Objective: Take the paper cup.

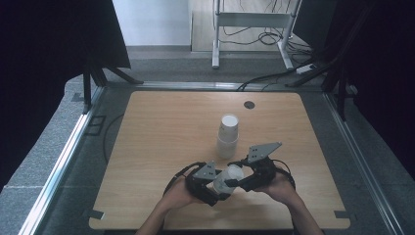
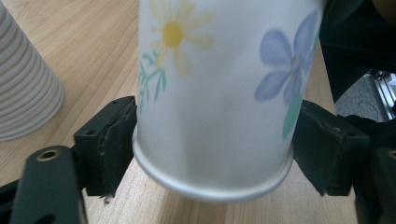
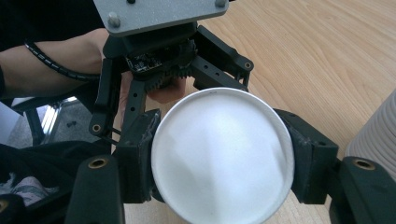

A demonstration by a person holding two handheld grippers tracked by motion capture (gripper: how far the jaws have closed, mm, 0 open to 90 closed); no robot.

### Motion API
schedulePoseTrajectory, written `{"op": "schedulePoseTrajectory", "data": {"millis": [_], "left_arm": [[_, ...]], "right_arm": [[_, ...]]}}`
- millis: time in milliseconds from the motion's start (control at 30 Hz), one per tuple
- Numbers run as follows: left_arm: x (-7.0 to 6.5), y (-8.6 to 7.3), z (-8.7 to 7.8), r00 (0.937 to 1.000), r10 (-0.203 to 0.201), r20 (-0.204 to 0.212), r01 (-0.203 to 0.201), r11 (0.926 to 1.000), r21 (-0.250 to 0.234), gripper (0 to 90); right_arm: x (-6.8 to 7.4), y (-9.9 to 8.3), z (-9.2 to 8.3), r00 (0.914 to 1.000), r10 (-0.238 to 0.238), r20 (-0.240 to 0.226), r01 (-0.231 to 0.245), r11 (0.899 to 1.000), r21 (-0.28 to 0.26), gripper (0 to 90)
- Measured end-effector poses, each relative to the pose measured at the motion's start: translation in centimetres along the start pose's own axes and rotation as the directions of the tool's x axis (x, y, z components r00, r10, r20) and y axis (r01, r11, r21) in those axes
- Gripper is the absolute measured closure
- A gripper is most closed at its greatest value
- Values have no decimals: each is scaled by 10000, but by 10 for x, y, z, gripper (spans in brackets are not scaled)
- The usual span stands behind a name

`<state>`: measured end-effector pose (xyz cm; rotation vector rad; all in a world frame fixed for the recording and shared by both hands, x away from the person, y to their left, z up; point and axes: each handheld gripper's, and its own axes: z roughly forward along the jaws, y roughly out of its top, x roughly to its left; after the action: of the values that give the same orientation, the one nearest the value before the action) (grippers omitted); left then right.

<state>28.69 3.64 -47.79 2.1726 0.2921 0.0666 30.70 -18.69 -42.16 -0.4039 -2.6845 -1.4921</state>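
Observation:
A paper cup (image 1: 229, 177) printed with flowers lies on its side in the air over the table's near middle, between both grippers. My right gripper (image 3: 222, 158) is shut on the cup's (image 3: 222, 154) closed white end, one pad on each side. My left gripper (image 2: 212, 140) has its jaws around the rim of the other end; the pads (image 2: 116, 140) stand right beside the flowered wall (image 2: 215, 107) without denting it. In the high view the left gripper (image 1: 215, 188) and right gripper (image 1: 241, 182) face each other across the cup.
A stack of upturned white cups (image 1: 228, 137) stands on the wooden table (image 1: 161, 122) just beyond the hands, and appears at the edge of both gripper views (image 2: 23, 93) (image 3: 378, 135). A dark round cap (image 1: 249, 104) sits near the far edge. Black curtains flank the table.

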Motion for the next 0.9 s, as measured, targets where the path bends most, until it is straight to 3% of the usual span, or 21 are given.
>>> {"op": "schedulePoseTrajectory", "data": {"millis": [267, 467, 567, 733, 900], "left_arm": [[0, 0, -2, 9999, 126, -99, -125, 9999, 61, 305], [0, 3, -5, 9994, 304, -160, -297, 9987, 419, 328], [1, 7, -7, 9992, 366, -147, -355, 9970, 687, 329], [3, 11, -10, 9985, 514, -178, -488, 9909, 1253, 328], [3, 15, -14, 9964, 818, -220, -761, 9783, 1925, 329]], "right_arm": [[0, 0, 1, 10000, -40, -40, 40, 10000, -13, 364], [-1, -1, 1, 9999, -102, -124, 102, 9999, 29, 351], [-1, 0, 0, 9998, -173, 13, 173, 9998, 21, 303], [-1, 0, -6, 9996, -203, 200, 203, 9998, -6, 250], [1, 0, -10, 9991, -312, 303, 305, 9992, 260, 222]]}}
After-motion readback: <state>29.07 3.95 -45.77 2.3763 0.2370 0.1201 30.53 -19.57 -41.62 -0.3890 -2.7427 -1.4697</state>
